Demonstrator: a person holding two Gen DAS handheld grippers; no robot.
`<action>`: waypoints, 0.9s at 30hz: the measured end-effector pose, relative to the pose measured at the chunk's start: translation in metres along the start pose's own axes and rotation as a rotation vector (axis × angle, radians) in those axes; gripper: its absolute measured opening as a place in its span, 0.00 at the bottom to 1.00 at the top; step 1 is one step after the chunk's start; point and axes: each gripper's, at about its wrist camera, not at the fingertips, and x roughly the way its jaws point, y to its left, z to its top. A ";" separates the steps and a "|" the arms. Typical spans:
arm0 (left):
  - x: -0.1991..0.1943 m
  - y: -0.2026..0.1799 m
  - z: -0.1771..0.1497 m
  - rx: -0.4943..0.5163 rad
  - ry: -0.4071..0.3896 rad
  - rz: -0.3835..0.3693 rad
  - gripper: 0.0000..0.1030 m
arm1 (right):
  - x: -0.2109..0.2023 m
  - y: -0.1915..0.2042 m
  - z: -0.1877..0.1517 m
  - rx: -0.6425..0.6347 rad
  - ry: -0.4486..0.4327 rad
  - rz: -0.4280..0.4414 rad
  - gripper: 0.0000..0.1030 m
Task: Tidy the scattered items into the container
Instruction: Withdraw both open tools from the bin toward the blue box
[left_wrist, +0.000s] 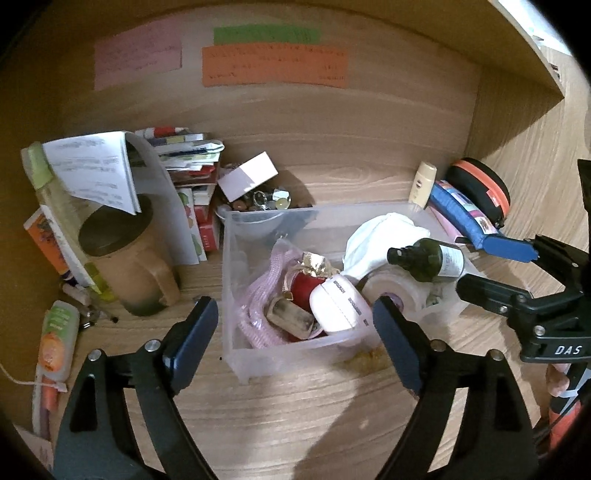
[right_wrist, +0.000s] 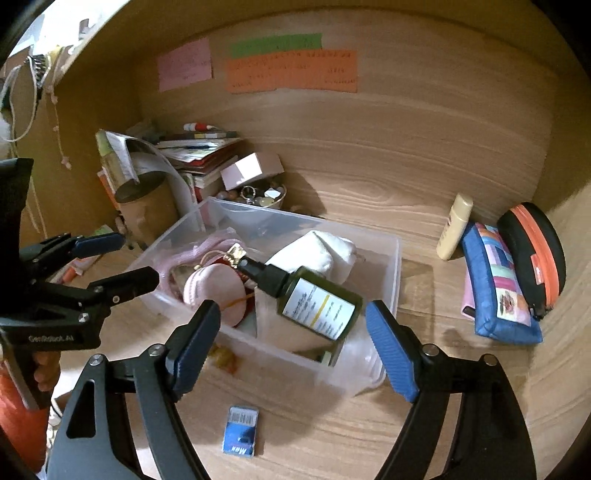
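Clutter fills the clear plastic container (left_wrist: 236, 354); left tool (left_wrist: 295, 328) and right tool (right_wrist: 293, 332) gape empty.

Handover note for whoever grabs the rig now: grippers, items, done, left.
Left gripper: open, empty, in front of the clear container.
Right gripper: open, empty; the dark green bottle lies beyond its tips, not gripped, resting in the container.
Done: bottle, white cloth, pink round case, pink mesh bag are in.
Left: small blue packet on the desk in front, cream tube, blue pouch, black-and-orange case to the right.
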 end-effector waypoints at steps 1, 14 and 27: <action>-0.003 0.000 -0.001 0.000 -0.004 0.009 0.86 | -0.003 0.000 -0.002 0.003 -0.001 0.004 0.76; -0.030 0.001 -0.025 0.002 -0.030 0.045 0.90 | -0.020 0.012 -0.037 -0.020 0.031 0.024 0.78; 0.001 0.004 -0.071 -0.034 0.146 -0.003 0.90 | 0.019 0.021 -0.092 -0.016 0.212 0.044 0.80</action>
